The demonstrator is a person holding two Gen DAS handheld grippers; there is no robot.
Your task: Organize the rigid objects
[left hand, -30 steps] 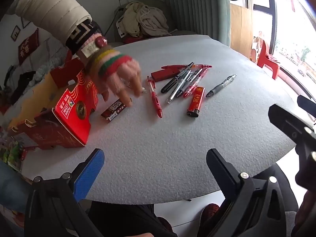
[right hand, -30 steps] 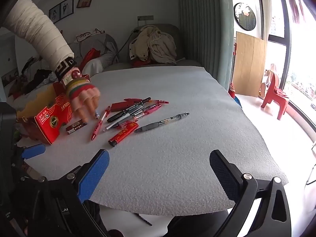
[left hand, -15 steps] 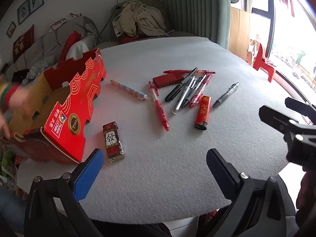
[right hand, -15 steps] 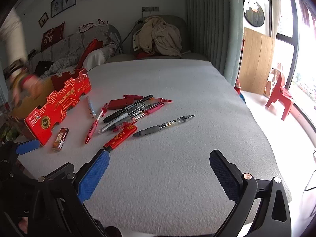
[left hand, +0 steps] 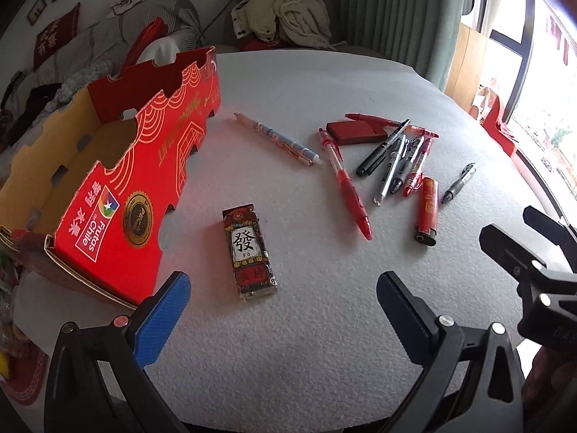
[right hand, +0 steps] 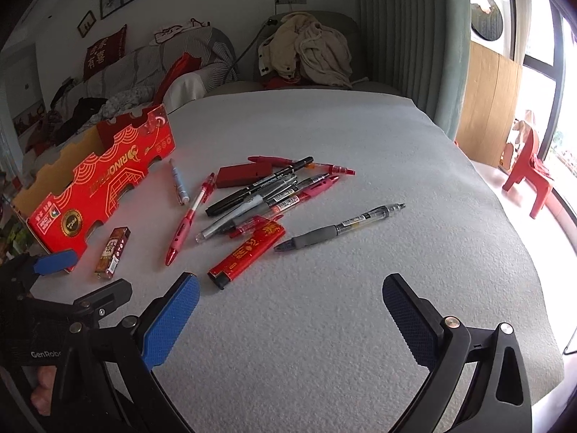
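My left gripper hangs open just short of a small patterned lighter that lies flat on the grey table. A red cardboard box, open on top, stands to its left. Further back lie a light blue pen, a red pen, a flat red case, a cluster of pens, a long red lighter and a grey-grip pen. My right gripper is open too, near the red lighter and grey-grip pen, holding nothing.
The red box lines the table's left side. The table's rounded edge drops off at the right toward a red plastic chair. A sofa with piled clothes stands behind the table.
The person's sleeved hand that was among the items has withdrawn to the left and is gone. Both grippers have moved closer over the table; the small lighter now lies upright-oriented near the left gripper.
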